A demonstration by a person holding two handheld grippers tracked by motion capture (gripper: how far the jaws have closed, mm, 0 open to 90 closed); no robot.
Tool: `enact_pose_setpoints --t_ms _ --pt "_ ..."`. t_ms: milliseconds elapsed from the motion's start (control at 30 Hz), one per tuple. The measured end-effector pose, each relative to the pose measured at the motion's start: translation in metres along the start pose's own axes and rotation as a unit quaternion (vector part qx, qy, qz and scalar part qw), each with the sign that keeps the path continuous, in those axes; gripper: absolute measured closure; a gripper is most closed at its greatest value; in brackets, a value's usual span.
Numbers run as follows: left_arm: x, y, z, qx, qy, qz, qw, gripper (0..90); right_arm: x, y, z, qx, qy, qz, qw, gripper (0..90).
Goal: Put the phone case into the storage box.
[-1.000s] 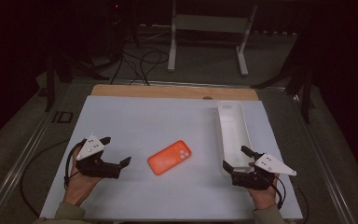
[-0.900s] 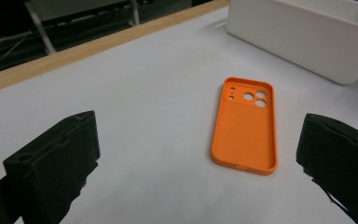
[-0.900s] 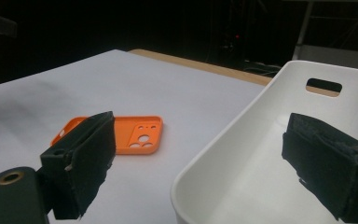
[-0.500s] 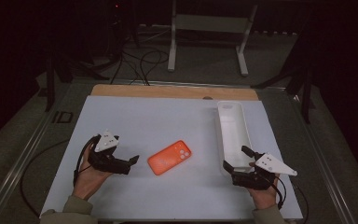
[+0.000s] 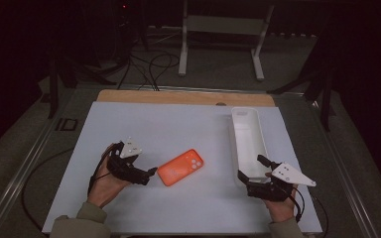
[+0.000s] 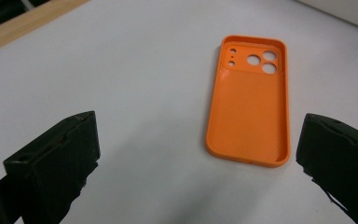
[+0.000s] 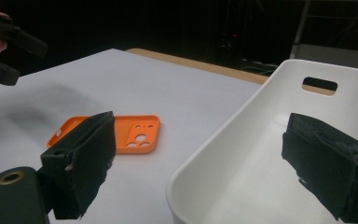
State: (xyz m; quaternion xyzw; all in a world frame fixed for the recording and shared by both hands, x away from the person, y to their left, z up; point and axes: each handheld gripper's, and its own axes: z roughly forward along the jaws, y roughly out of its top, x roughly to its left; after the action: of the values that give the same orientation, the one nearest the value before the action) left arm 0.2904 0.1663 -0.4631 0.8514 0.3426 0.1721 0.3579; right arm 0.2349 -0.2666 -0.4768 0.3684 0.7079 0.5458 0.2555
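1. White table [image 5: 129, 124]: bare apart from a tray and a case.
2. White tray [image 5: 248, 139], long and empty, lies along the right side; its near end is cut off behind the right gripper [image 5: 250, 178].
3. Orange phone case [image 5: 180, 167] lies mid-table, open side up, camera holes toward the tray.
4. Left gripper [image 5: 149, 173] has advanced over the last second, jaws released, now just beside the case and framing it. Likely a pickup approach.
5. Right gripper unmoved, jaws apart, holding nothing.
6. Room beyond is too dark to read.
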Motion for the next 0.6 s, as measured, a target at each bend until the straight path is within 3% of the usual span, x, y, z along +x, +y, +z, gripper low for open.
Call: enact_pose_setpoints --t_ms 333,600 --pt "-0.009 0.007 0.017 0.034 -0.008 0.022 0.9991 0.1 0.0 0.0 0.0 0.002 -0.003 0.0 1.0 9.3" --pt "-0.012 0.01 0.028 0.048 -0.018 0.019 0.9985 0.0 0.0 0.0 0.0 0.002 -0.002 -0.001 1.0 9.4"
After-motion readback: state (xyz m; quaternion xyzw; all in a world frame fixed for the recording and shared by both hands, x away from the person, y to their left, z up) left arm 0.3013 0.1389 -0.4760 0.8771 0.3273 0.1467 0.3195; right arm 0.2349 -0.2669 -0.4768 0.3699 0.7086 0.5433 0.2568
